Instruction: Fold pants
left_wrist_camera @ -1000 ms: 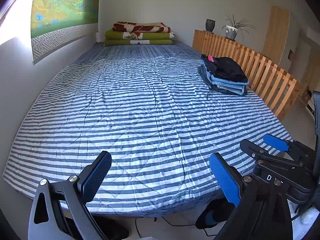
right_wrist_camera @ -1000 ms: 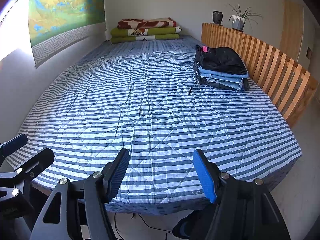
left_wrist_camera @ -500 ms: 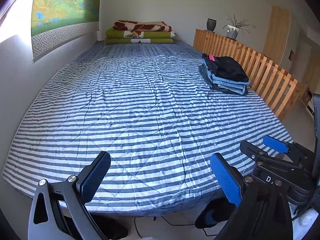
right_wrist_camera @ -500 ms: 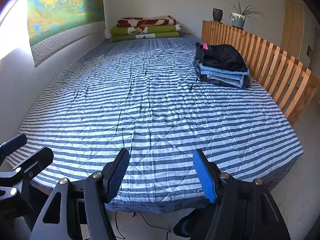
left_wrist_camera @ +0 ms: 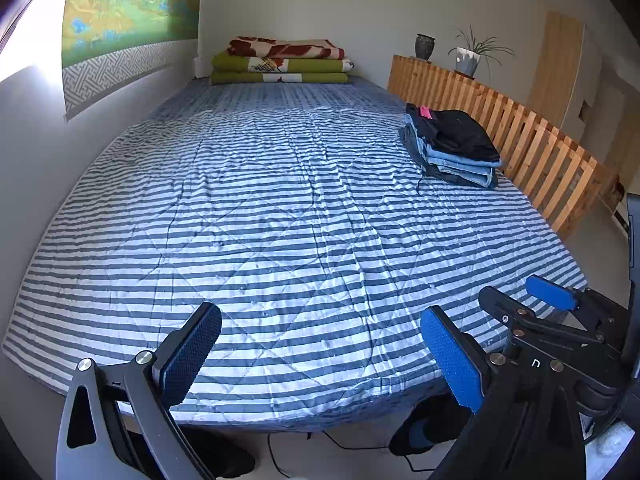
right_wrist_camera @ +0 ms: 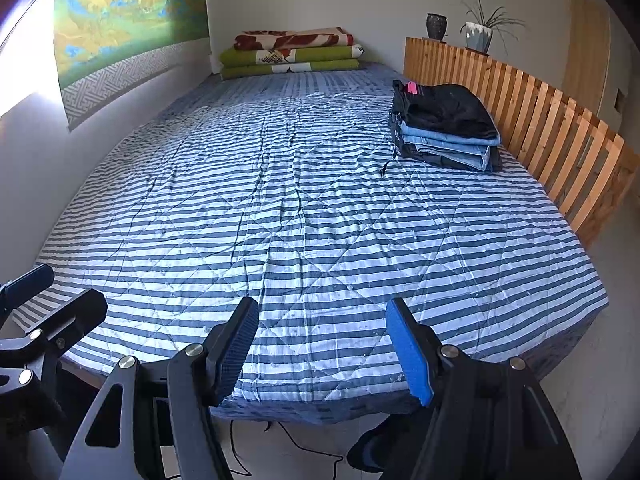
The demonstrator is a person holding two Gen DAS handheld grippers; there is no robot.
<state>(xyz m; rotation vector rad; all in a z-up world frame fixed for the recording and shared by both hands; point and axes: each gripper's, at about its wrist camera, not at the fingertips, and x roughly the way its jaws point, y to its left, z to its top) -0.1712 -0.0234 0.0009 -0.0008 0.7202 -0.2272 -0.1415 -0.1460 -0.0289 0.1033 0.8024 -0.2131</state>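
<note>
A stack of folded pants (left_wrist_camera: 454, 146) (right_wrist_camera: 446, 128), black on top with light blue jeans under it, lies on the right side of the striped bed (left_wrist_camera: 260, 232) (right_wrist_camera: 288, 216), beside the wooden slat rail. My left gripper (left_wrist_camera: 316, 354) hovers open over the bed's near edge, with nothing between its blue pads. To its right, my right gripper (right_wrist_camera: 322, 346) stands open too and holds nothing; it also shows at the right edge of the left wrist view (left_wrist_camera: 524, 300). Both grippers are far from the stack.
Folded green and red blankets (left_wrist_camera: 282, 62) lie at the far end of the bed. A wooden slat rail (right_wrist_camera: 532, 120) runs along the right side, with a dark vase (right_wrist_camera: 436, 26) and a potted plant (right_wrist_camera: 480, 30) on it. Cables lie on the floor below the bed's near edge.
</note>
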